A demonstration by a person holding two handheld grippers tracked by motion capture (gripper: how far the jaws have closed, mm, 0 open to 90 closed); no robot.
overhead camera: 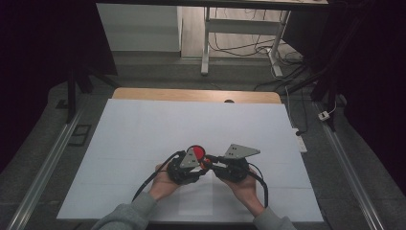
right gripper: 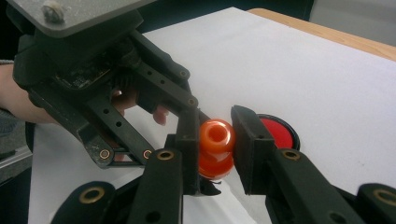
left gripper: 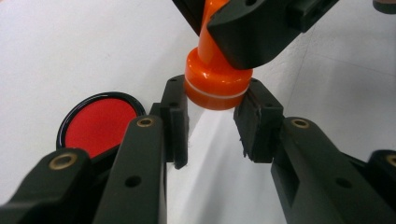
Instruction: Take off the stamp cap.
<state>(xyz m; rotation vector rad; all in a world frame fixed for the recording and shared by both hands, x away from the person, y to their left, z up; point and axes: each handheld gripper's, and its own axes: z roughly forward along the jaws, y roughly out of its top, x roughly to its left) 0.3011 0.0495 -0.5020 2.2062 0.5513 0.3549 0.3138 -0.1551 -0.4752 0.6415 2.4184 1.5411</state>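
An orange stamp-like piece [overhead camera: 207,164] with a narrow neck hangs just above the white sheet, held from both sides. In the left gripper view its wide ringed base [left gripper: 217,88] sits between my left gripper's [left gripper: 217,100] pads, which press on it. My right gripper [right gripper: 217,135] is shut on the rounded, hollow-topped handle end [right gripper: 215,135]. One of its black fingers [left gripper: 252,32] reaches in from the top of the left gripper view. A red disc with a black rim [overhead camera: 197,152] lies flat on the sheet close behind the two grippers.
A white sheet [overhead camera: 143,129] covers the table, with a wooden strip [overhead camera: 191,94] along the far edge. Both hands rest low near the front. Cables trail back from each gripper. Dark stands and a desk frame stand beyond the table.
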